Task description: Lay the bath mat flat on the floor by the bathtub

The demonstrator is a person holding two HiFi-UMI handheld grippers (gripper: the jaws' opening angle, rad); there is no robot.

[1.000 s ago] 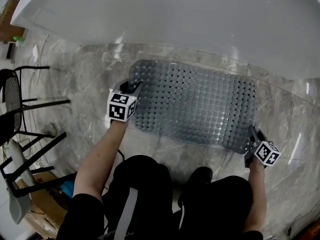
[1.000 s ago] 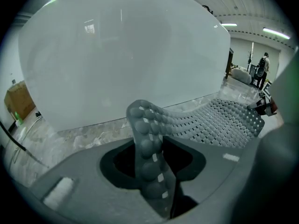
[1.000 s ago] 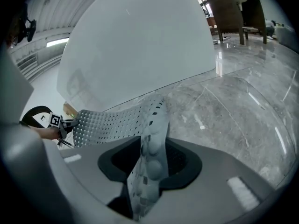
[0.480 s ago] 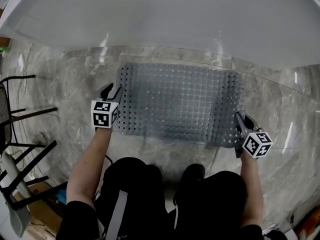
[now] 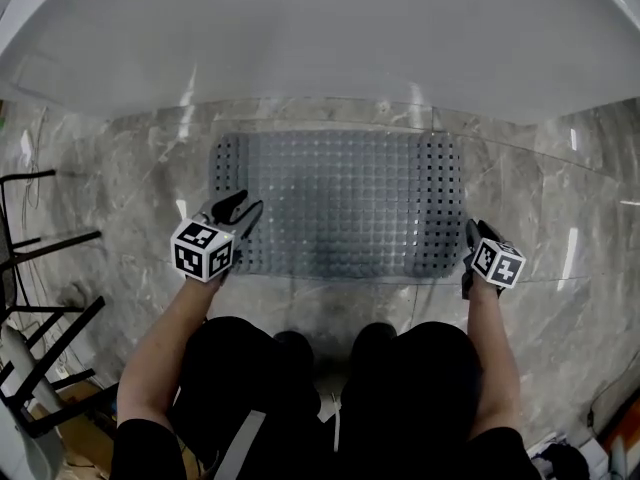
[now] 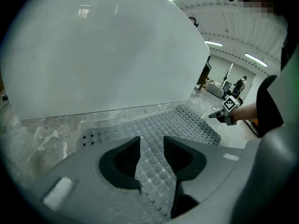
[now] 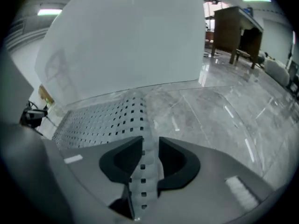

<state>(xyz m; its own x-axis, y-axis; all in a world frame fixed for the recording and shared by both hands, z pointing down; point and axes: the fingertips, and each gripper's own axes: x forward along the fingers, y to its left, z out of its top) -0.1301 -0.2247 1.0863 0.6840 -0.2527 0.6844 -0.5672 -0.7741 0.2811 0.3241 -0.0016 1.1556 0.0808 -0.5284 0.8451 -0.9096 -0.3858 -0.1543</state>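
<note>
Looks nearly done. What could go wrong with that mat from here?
The grey perforated rubber bath mat's right edge stands between the right gripper's jaws, which have just been opening; pulling away might drag or curl it.
The left gripper's open jaws hang over its near left corner and might snag it.

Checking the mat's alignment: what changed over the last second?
The bath mat turned from skewed to square with the bathtub. The fingers of the right gripper have just been opening, with the mat's right edge between them. The left gripper, open, now hovers over the mat's left end. Both grippers stayed at their own ends; the bathtub is unchanged.
</note>
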